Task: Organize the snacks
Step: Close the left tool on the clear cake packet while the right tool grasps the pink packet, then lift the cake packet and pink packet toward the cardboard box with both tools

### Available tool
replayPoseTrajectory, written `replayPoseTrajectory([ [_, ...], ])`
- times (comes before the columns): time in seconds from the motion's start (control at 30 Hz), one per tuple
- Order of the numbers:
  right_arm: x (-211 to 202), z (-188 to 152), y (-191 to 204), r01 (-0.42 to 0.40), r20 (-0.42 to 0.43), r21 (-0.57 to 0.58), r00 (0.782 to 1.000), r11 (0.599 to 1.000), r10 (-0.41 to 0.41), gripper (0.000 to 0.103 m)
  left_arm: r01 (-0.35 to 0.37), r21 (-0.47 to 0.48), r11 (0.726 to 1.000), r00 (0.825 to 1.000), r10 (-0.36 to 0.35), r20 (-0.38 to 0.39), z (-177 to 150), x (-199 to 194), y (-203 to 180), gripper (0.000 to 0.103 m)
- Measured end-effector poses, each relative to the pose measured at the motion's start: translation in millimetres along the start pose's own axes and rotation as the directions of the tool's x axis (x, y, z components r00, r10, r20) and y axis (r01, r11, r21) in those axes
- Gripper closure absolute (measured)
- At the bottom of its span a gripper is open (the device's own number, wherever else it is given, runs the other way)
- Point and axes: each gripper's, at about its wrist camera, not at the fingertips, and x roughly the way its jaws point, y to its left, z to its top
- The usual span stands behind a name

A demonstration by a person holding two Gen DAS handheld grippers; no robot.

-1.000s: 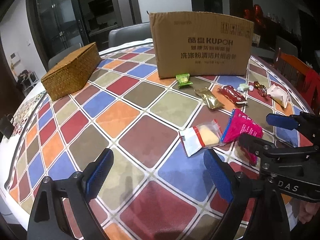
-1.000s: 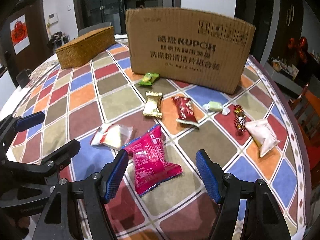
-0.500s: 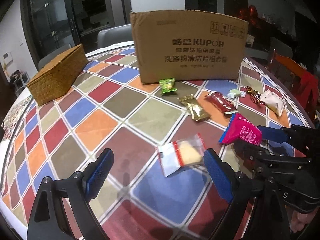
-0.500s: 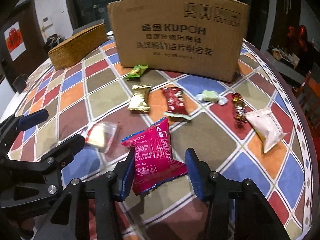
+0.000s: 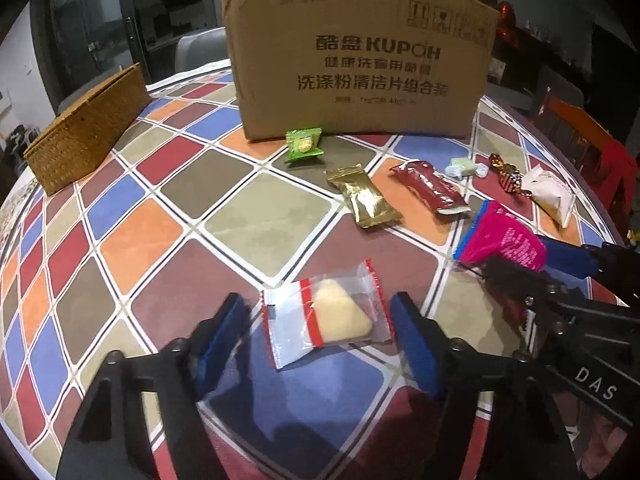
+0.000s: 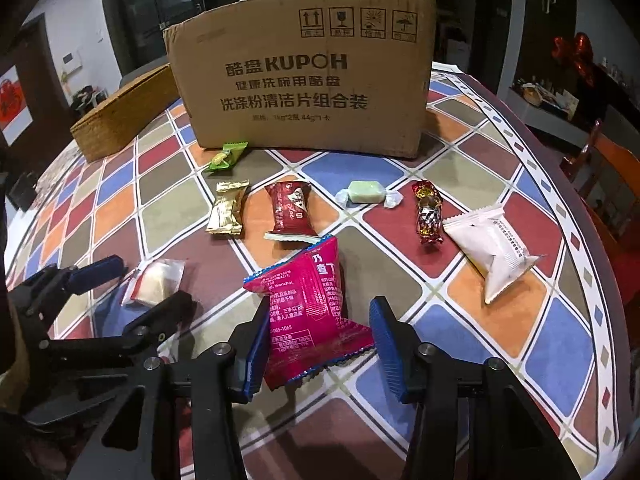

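Left wrist view: your left gripper [image 5: 320,324], wide a second ago, has narrowed around the clear packet [image 5: 326,320], jaws just off its edges, not yet gripping. Your right gripper [image 6: 318,332] has likewise closed in on the pink bag [image 6: 310,312], one pad [image 6: 258,344] touching. Both lie in front of the box [image 5: 356,64], where you likely mean them to go.
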Motion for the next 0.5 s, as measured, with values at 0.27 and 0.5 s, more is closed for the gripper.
replayPoseTrajectory([
  [0.27, -3.2, 0.3, 1.6, -0.008, 0.009, 0.003, 1.0, 1.0, 0.008, 0.054, -0.001, 0.031, 1.0, 1.0, 0.0, 0.02, -0.5, -6.3, -7.6, 0.066],
  [0.5, -9.2, 1.9, 2.2, -0.005, 0.023, 0.004, 1.0, 1.0, 0.005, 0.054, -0.004, 0.034, 0.999, 0.999, 0.003, 0.032, 0.0, -10.6, -6.4, 0.069],
])
